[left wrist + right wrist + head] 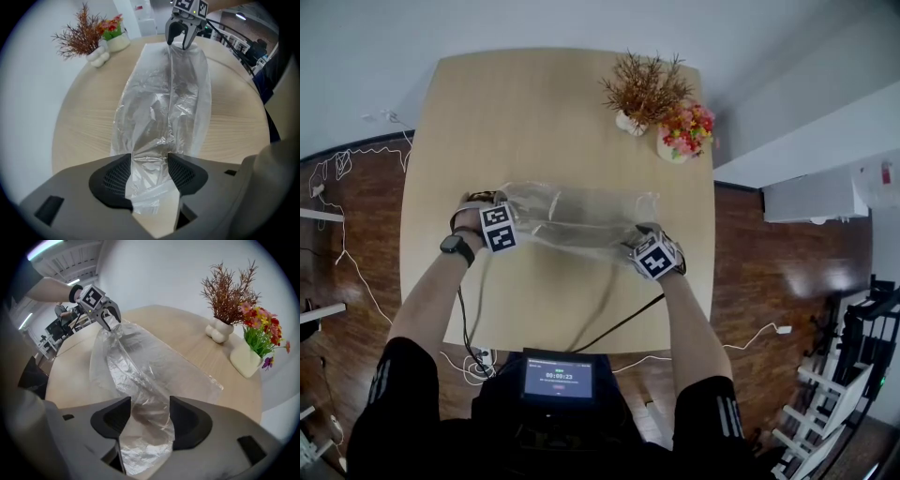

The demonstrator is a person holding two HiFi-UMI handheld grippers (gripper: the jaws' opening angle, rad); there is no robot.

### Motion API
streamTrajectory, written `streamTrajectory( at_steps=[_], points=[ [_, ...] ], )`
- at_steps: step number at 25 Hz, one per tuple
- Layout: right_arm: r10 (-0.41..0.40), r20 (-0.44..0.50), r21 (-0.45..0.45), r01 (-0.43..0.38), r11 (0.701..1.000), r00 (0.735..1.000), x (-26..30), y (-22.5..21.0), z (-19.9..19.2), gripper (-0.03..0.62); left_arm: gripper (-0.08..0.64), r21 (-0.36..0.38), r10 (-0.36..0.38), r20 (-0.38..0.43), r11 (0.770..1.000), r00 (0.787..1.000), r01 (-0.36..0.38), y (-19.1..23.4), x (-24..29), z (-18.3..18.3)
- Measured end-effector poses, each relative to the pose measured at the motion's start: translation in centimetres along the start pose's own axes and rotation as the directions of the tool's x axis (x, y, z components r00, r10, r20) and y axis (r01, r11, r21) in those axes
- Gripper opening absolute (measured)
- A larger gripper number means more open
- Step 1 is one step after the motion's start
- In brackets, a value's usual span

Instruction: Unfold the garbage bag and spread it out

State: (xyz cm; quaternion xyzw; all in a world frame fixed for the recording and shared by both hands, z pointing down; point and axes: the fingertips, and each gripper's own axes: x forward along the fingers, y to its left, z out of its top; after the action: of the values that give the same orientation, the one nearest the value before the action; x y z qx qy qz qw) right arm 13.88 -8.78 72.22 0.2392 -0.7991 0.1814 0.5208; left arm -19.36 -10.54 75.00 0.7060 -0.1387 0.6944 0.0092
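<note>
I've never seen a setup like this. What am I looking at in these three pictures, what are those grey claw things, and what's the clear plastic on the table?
No robot here: a person holds a two-jaw gripper in each hand. The head view comes from a camera on the person's head, looking down at a wooden table. The other two come from cameras riding on the left gripper and right gripper, looking along their jaws. Each is closed on one end of a clear garbage bag, which stretches between them over the table. At the far corner stand a white vase of dried twigs and a pot of colourful flowers.
</note>
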Motion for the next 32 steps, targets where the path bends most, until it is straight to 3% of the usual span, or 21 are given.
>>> streamTrajectory(
  at_steps=[5,12,21,24,27,32],
  points=[
    [-0.018,0.163,0.047,0.01,0.999,0.986,-3.3,0.3,3.5,0.288,0.255,-0.007,-0.003,0.005,1.0,1.0,0.003,-0.1,0.0,-0.1],
    [0.067,0.299,-0.088,-0.043,0.995,0.952,-6.2,5.6,10.2,0.288,0.255,-0.001,0.011,0.023,1.0,1.0,-0.011,-0.1,-0.6,0.4],
    [0.235,0.269,-0.305,-0.149,0.941,0.934,-2.0,15.8,16.2,0.285,0.255,-0.109,0.04,0.149,0.994,0.988,-0.024,0.6,-6.4,-0.1],
    [0.242,0.246,-0.383,-0.136,0.914,0.939,-0.8,17.8,17.8,0.259,0.246,-0.124,0.078,0.144,0.99,0.987,-0.061,1.4,-7.1,-1.8],
    [0.231,0.206,-0.446,-0.119,0.887,0.951,0.7,19.4,18.8,0.238,0.227,-0.183,0.11,0.137,0.979,0.984,-0.084,2.7,-6.9,-3.6],
    [0.208,0.181,-0.452,-0.106,0.886,0.961,3.4,20.8,20.5,0.202,0.227,-0.237,0.163,0.117,0.963,0.98,-0.132,5.0,-6.0,-5.1]
  ],
)
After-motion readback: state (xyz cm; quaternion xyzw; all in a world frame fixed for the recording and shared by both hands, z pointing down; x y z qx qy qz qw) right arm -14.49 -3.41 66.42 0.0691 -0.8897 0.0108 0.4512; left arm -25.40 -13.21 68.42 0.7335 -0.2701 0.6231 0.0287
